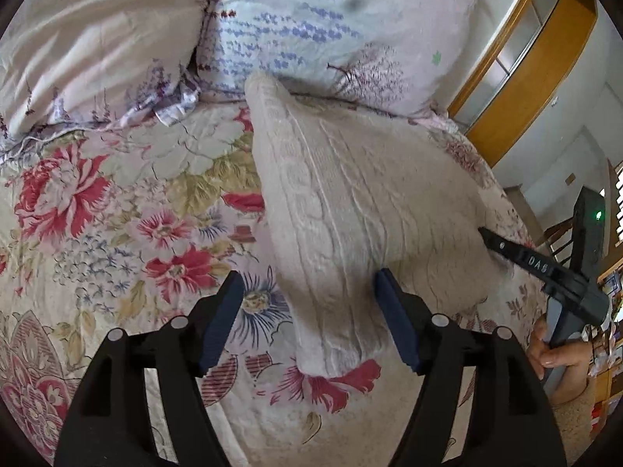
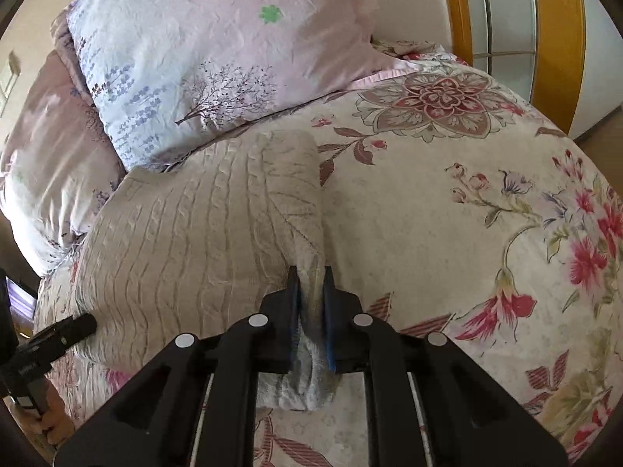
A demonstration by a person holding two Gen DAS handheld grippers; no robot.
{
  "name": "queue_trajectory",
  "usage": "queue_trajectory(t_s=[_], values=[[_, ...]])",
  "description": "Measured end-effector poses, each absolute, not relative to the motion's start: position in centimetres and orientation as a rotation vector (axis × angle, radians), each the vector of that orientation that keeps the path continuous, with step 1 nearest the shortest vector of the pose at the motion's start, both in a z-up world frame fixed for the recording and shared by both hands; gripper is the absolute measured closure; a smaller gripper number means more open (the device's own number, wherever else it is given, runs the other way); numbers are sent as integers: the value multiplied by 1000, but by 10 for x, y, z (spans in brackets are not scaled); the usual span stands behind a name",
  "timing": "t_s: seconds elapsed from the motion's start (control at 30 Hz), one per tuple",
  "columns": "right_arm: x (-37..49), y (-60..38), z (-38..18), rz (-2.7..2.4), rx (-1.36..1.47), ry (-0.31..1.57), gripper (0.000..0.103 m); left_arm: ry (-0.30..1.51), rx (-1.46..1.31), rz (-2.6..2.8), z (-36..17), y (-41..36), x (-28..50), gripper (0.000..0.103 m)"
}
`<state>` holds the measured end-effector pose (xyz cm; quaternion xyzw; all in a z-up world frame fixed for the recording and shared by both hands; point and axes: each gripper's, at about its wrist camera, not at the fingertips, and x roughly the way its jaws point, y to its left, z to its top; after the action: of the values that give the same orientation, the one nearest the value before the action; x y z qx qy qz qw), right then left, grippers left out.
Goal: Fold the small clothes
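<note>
A cream cable-knit garment [image 1: 350, 202] lies folded on the floral bedspread [image 1: 117, 214]. In the left wrist view my left gripper [image 1: 309, 321] stands open, with the garment's near corner between its blue pads [image 1: 397, 327], neither one pressing on it. My right gripper [image 1: 486, 235], held by a hand [image 1: 557, 354], meets the garment's right edge. In the right wrist view that right gripper [image 2: 311, 295] is shut on a bunched edge of the knit garment [image 2: 194, 233]. A black finger of the left gripper [image 2: 74, 329] touches the garment's left side.
Two patterned pillows [image 1: 311, 27] [image 2: 202, 54] lie against the head of the bed, just beyond the garment. A wooden-framed glass door [image 2: 514, 19] stands past the bed's far right edge. Open bedspread [image 2: 467, 233] stretches to the garment's right.
</note>
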<state>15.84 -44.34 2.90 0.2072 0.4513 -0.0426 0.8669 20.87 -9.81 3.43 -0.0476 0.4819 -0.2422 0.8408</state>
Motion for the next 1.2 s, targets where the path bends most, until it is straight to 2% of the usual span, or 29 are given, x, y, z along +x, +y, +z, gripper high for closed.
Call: queue_trajectory(t_s=[0.07,0.1,0.13,0.37,0.47,0.57,0.63,0.77,0.93,1.03,1.2], values=[[158,-441,37,-92,412,938,85,1025,-102,-507,32,-98,210,31],[156,-440,42,-98,401,926,75,1025,-104,-504,31,-97,209,30],[152,-438,47,-103,392,913,71,1027,-108,-501,31,-95,208,30],[130,-418,87,-23,339,766,71,1038,-125,-506,29,-91,209,28],[135,-401,80,49,288,821,71,1058,-150,-510,26,-89,211,26],[146,-387,44,6,201,990,71,1085,-177,-546,23,-86,212,27],[142,-385,40,14,175,954,71,1092,-193,-590,27,-82,212,31],[142,-400,52,59,271,987,69,1073,-274,-660,43,-65,214,30],[146,-451,75,72,559,890,30,1035,-398,-667,54,-45,238,14],[170,-481,71,103,731,922,23,1088,-450,-672,48,-43,257,14],[211,-497,43,107,882,1053,23,1165,-518,-676,32,-51,277,14]])
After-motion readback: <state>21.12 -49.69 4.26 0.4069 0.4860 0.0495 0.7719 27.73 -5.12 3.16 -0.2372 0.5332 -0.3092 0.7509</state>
